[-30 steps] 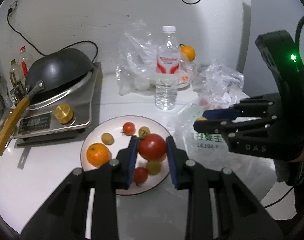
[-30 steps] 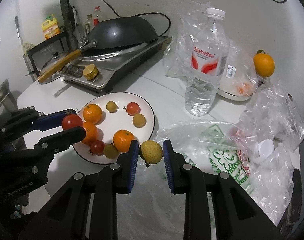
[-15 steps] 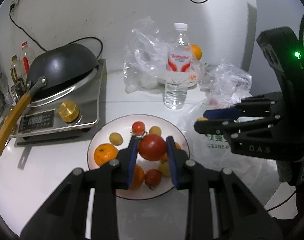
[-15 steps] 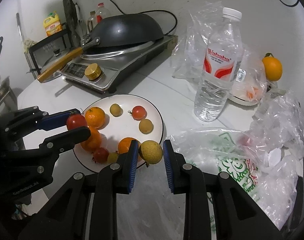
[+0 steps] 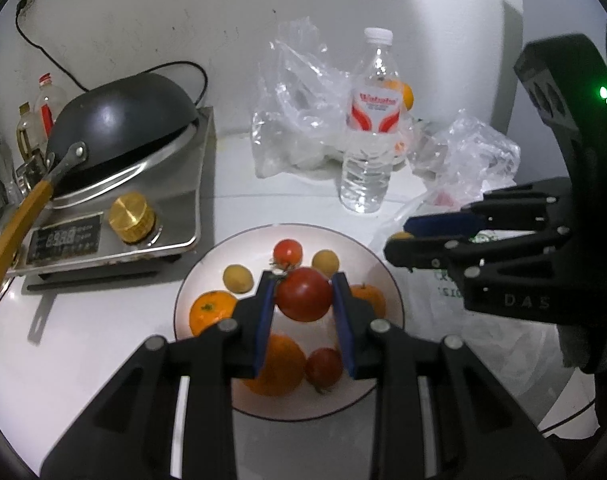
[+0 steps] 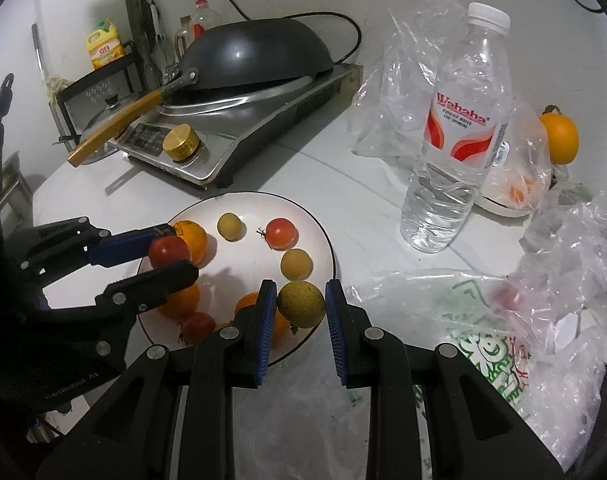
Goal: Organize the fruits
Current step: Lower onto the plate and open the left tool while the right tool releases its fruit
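The white plate (image 6: 327,240) sits on the white bench (image 6: 311,168) and holds loose fruit: a small red tomato (image 6: 281,233), two small yellow-brown fruits (image 6: 230,226) (image 6: 296,264), several oranges (image 5: 209,312) and a dark red tomato (image 5: 323,366) near the front rim. The left tool (image 5: 303,300) is closed on a large red tomato (image 5: 303,294), held between its blue pads above the middle of the plate. The right tool (image 6: 299,308) is closed on a round yellow-green fruit (image 6: 301,305), held above the plate's near right rim. In the left wrist view the right tool (image 5: 399,236) enters from the right, level with the plate's far right edge; in the right wrist view the left tool (image 6: 171,256) enters from the left and covers part of the oranges. A clear water bottle (image 6: 455,140) with a red and white label stands upright beyond the plate. Behind it lie crumpled clear plastic bags (image 5: 299,112), and an orange (image 6: 559,136) rests near the wall. A printed plastic bag (image 6: 483,344) lies flat on the bench just right of the plate, close to the right tool. To the left stands a steel cooker (image 5: 115,232) with a brass knob (image 5: 131,216), carrying a black wok (image 5: 119,120) turned upside down, its wooden handle (image 5: 11,240) pointing toward the camera. Bottles (image 6: 103,44) stand on a rack behind the cooker.
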